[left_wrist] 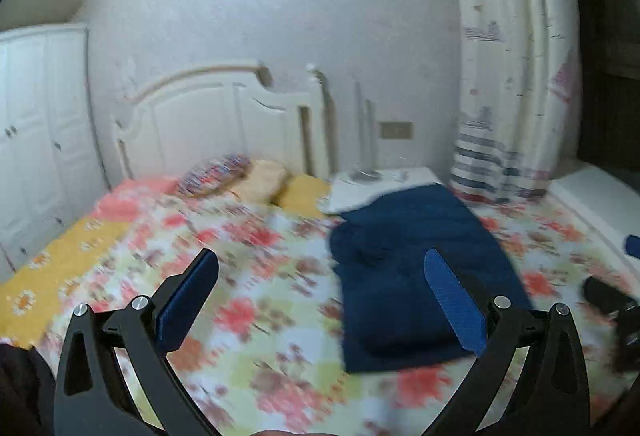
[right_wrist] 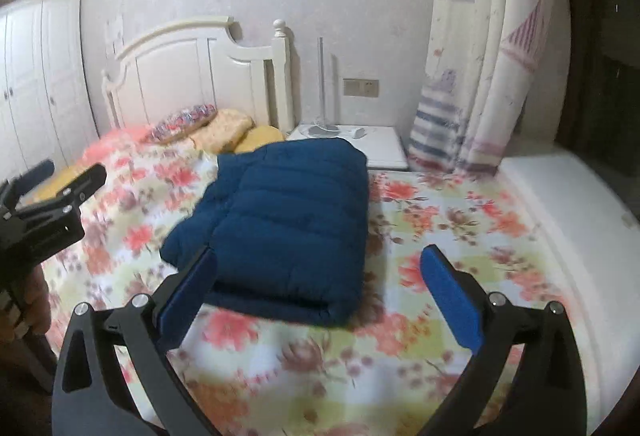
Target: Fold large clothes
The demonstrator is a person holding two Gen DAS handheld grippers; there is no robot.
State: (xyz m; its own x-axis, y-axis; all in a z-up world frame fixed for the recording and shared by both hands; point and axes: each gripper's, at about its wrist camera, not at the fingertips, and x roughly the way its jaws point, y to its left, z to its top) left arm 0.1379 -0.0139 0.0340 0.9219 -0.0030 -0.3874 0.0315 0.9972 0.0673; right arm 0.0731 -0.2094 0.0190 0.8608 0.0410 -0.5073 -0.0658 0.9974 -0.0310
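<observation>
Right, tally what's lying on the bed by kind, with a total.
Folded navy padded jacket: 1
Pillows or cushions at the headboard: 3, one patterned, one beige, one yellow
Total: 4
Neither claw, left or right, holds anything; both are open above the floral bedspread.

- The left wrist camera sits just behind the left gripper point(left_wrist: 320, 300). It looks forward and a bit down over the bed point(left_wrist: 256, 300), toward the headboard point(left_wrist: 208, 116).
- The right wrist camera sits just behind the right gripper point(right_wrist: 318, 296). It looks the same way, closer to the folded blue jacket point(right_wrist: 288, 220).
- Both views share the bed, jacket, headboard, nightstand point(right_wrist: 380, 146), curtain point(right_wrist: 480, 76) and wardrobe point(right_wrist: 36, 76).
- The right view also catches the left gripper at its left edge.
</observation>
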